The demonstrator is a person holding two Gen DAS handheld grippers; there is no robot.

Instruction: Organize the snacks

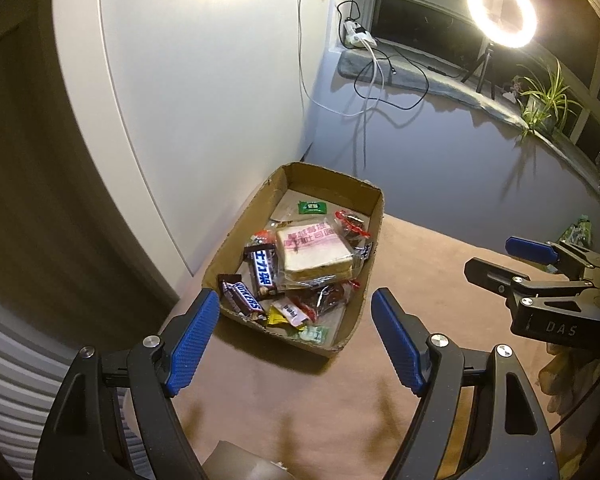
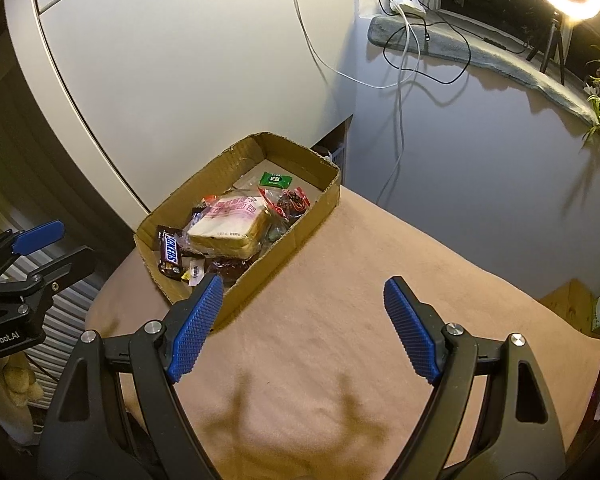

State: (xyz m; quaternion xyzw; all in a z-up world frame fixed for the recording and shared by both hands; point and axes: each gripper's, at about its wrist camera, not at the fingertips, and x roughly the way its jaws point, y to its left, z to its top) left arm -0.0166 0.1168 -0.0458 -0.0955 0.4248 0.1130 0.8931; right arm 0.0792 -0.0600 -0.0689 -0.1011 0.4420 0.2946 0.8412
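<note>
A shallow cardboard box [image 1: 374, 216] [image 2: 300, 228] sits on the tan cloth at the table's far left corner. It holds a wrapped bread slice pack [image 1: 314, 250] [image 2: 230, 226], Snickers bars [image 1: 262, 268] [image 2: 170, 250], a green candy [image 1: 312, 207] [image 2: 275, 179], red-wrapped snacks [image 1: 352, 224] [image 2: 286, 202] and other small packets. My left gripper [image 1: 296, 312] is open and empty, hovering just in front of the box. My right gripper [image 2: 304, 300] is open and empty, above the cloth to the right of the box; it also shows in the left wrist view [image 1: 500, 258].
A white cabinet [image 1: 204, 100] stands behind the box. A ring light [image 1: 502, 12], cables and a plant [image 1: 544, 98] sit on the windowsill. A green packet [image 1: 578, 232] lies at the far right. The tan cloth [image 2: 360, 264] covers the table.
</note>
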